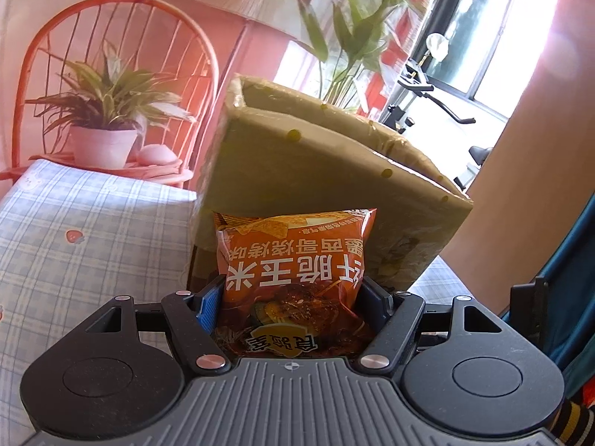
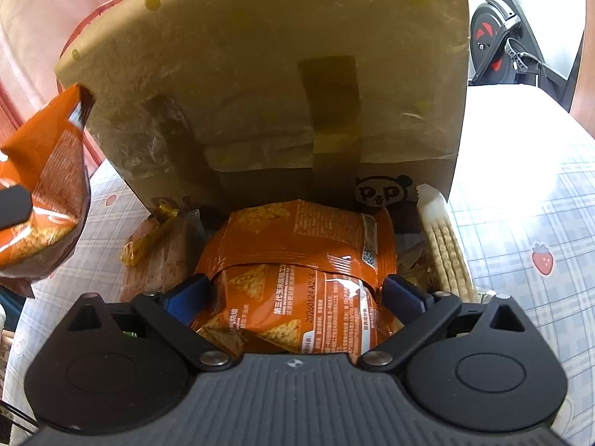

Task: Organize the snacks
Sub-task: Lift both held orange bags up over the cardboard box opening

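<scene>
Left gripper (image 1: 292, 299): clamped on an orange corn-chip bag (image 1: 293, 260), blue pads pressing on both of its sides.
Left-held bag: stands upright between the fingers, long axis running away from the camera toward the cardboard box (image 1: 334, 171); its print reads upside down, the far sealed edge against the box's outer wall in the picture. Whether it touches, I cannot tell.
Right gripper (image 2: 293, 291): closed on a second orange chip bag (image 2: 290, 297), pads squeezing its sides so the foil bulges between them.
Right-held bag: back panel up, long axis pointing into the box, low over another orange bag (image 2: 297, 234) lying flat inside.
Box contents: small yellow-wrapped snacks (image 2: 148, 245) at the left, a pale stack of crackers (image 2: 446, 252) standing along the right wall.
Box edges: the taped flap (image 2: 279, 74) stands up behind the contents; the near side is open toward the right gripper. A panda mark shows on the inner back wall.
Free room: checked cloth (image 1: 74, 223) lies bare to the left of the box and to its right.
Far background: potted plant (image 1: 108, 111) on an orange chair (image 1: 193, 55), floor lamp, exercise bike (image 2: 502, 33).
</scene>
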A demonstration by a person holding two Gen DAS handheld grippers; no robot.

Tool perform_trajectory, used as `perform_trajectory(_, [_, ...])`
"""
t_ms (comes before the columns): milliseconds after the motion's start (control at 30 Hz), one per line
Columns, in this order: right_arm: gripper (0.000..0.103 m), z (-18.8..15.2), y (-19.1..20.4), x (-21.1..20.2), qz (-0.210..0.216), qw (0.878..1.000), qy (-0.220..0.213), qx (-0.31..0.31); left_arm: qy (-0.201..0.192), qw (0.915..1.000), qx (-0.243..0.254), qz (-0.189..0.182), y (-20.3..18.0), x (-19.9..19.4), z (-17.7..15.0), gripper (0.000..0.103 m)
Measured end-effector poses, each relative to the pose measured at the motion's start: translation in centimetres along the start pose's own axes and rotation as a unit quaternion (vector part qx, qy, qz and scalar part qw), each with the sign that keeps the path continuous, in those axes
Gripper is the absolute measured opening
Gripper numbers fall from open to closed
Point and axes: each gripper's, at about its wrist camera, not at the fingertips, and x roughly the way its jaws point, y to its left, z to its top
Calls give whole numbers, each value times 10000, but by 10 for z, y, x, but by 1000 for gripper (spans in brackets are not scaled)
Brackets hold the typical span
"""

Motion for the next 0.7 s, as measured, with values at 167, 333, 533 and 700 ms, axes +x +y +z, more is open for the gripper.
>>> perform_trajectory(167, [95,-3,0,-2,61,10000,-77,11,-23,10000,-3,0,-3,-5,-4,75])
perform_trajectory(333, [90,-8,-4,-12,143,9997,-173,118,-18,9999,-108,77,3,-9,-4,75])
perform_trajectory(533, [88,-13,-11,-28,321,9985,-297,317,-102,9998,-115,124,3,-16,-2,75])
perform_trajectory(700, [88,-17,-15,-39,401,9978,-397,352,-148,9997,-97,166,0,-18,-2,75])
